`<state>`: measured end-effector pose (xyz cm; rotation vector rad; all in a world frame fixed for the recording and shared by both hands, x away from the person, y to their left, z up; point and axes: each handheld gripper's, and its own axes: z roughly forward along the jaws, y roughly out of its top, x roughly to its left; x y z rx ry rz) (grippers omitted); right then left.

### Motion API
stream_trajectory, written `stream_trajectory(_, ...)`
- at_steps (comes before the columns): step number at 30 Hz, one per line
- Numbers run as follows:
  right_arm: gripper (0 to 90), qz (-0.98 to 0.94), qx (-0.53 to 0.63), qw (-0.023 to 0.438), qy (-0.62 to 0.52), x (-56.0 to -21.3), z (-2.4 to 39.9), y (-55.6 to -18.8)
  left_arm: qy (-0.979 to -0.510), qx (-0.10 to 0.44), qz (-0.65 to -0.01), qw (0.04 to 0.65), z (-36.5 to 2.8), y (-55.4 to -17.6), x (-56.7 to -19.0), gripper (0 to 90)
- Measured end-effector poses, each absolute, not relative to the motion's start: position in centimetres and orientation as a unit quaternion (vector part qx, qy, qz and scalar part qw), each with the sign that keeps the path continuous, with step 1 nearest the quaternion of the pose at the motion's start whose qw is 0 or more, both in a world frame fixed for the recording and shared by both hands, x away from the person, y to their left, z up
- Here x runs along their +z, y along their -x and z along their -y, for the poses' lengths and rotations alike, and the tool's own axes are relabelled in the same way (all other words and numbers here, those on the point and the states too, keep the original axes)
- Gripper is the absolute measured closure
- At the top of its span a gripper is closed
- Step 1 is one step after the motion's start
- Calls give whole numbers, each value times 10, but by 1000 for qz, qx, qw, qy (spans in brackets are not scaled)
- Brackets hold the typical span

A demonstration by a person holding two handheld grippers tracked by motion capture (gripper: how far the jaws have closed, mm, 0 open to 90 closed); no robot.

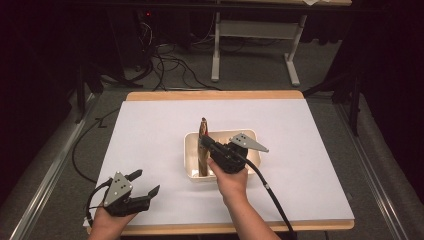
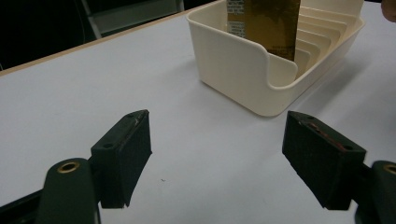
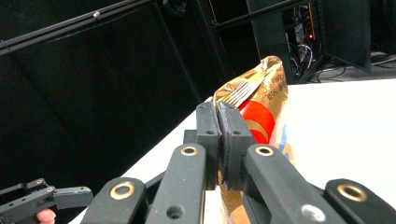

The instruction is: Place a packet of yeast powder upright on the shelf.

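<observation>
**Gold packet pinched upright in the cream tray**

The flat gold foil packet (image 1: 203,145) stands on edge in the cream plastic tray with ribbed slots (image 1: 192,152), near the tray's left wall in the high view, its top rising well above the rim. In my right gripper view the packet (image 3: 261,100) shows a printed fork and a red patch on its gold face, and its crimped top edge leans a little away from me.

My right gripper (image 1: 207,143) has its two black jaws pressed together on the packet, clamping the foil partway up; in my right gripper view the pads meet with only the thin packet between them. My right hand (image 1: 231,180) reaches in over the tray's near edge, and the grey three-cornered plate (image 1: 248,141) sits above the tray's right half. A black cable (image 1: 267,187) trails back from this gripper toward the table's near edge.

The tray rests around the middle of the white table surface (image 1: 310,150), which has a light wooden border (image 1: 215,95).

My left gripper (image 1: 145,184) is well apart from the tray, near the table's front left corner, just above the surface. Its jaws stand wide apart with nothing between them; in my left gripper view the tray (image 2: 233,65) and the packet's lower part (image 2: 271,23) lie beyond them.

Past the table, the floor holds tangled dark cables (image 1: 170,62) and a pale metal table frame (image 1: 255,30).
</observation>
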<state>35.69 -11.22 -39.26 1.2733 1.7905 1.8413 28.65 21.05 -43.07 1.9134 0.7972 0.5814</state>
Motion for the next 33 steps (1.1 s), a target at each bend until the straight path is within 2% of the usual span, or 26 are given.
stream_trajectory(9, 818, -628, 633, 149, -428, -385, 114, -355, -782, 239, -325, 475, -211, -286, -430, 241)
stream_trajectory(17, 615, -641, 628, 153, -415, -372, 111, -354, -783, 239, -324, 474, -210, -286, -430, 241)
stream_trajectory(23, 510, -646, 624, 160, -410, -365, 111, -352, -783, 239, -324, 475, -210, -287, -430, 241)
stream_trajectory(33, 451, -657, 616, 160, -404, -364, 112, -350, -782, 240, -325, 474, -211, -287, -431, 241)
